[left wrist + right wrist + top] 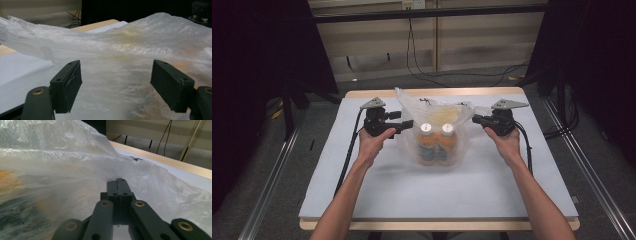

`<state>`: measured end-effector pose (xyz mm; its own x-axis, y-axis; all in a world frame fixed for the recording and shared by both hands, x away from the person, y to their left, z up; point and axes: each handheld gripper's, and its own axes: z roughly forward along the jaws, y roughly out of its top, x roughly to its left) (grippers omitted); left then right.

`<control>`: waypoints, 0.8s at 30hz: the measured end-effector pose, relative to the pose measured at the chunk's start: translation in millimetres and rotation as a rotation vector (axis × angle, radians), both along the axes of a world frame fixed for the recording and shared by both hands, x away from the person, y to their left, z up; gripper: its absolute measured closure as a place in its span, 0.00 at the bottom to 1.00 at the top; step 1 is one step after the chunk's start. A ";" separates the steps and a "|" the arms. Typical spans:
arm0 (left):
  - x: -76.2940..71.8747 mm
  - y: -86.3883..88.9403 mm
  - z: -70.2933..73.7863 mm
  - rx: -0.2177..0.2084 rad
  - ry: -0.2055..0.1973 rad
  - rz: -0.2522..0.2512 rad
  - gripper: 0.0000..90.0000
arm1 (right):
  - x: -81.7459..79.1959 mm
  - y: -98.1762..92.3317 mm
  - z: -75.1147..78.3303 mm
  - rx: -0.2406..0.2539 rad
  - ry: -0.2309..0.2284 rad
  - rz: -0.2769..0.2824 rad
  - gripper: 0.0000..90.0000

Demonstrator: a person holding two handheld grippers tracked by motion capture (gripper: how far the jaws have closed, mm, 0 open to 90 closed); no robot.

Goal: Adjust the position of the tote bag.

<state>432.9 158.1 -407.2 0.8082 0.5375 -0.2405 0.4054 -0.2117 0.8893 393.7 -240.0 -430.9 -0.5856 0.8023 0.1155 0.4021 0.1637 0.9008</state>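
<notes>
At table centre, left and right of the load: two hand-held grippers, one per side, both aimed inward.

Left gripper (404, 125): jaws apart, pads (71, 82) wide of each other, no film pinched between them; thin plastic directly ahead of the pads, close, contact not determinable. Held by the left hand (373, 142) at the left flank of the plastic bag (412, 107). Grey three-cornered plate on top, cable trailing toward the near-left edge.

Right gripper (476, 119): jaws together, pads (120, 195) pressed face to face, tips at the bag's film on the right flank. Film caught between the pads or merely lying against them: cannot tell. Held by the right hand (507, 140), cable running down along the forearm.

Plastic bag (130, 40): translucent, crinkled, resting at mid-table slightly toward the far side, mouth and loose film raised toward the far edge. Inside, side by side and touching: two bottles (437, 142) with white caps and orange contents, caps pointing to the far side. Beyond the caps, a pale yellowish item (444, 116), identity unclear through the film.

Table (412, 195): light grey mat over a wooden top, wooden border visible at far and near edges. Beyond the far edge: floor, black cables (422, 70), dark curtains to left and right.
</notes>
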 end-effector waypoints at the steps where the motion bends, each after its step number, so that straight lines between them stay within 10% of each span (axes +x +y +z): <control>1: 0.2 -1.1 0.2 0.001 -0.007 0.009 0.27 | -0.1 -0.1 1.3 0.004 -0.007 0.004 1.00; 7: 1.3 -2.4 4.9 -0.072 0.002 0.008 0.26 | -2.6 2.2 16.5 0.046 -0.033 0.019 1.00; 15: -5.6 -1.1 19.9 -0.059 -0.048 -0.007 0.26 | -7.5 11.7 36.1 0.055 -0.074 0.063 1.00; 24: -20.8 -6.0 27.0 -0.039 -0.123 -0.097 0.84 | -23.5 14.8 57.3 0.065 -0.129 0.102 1.00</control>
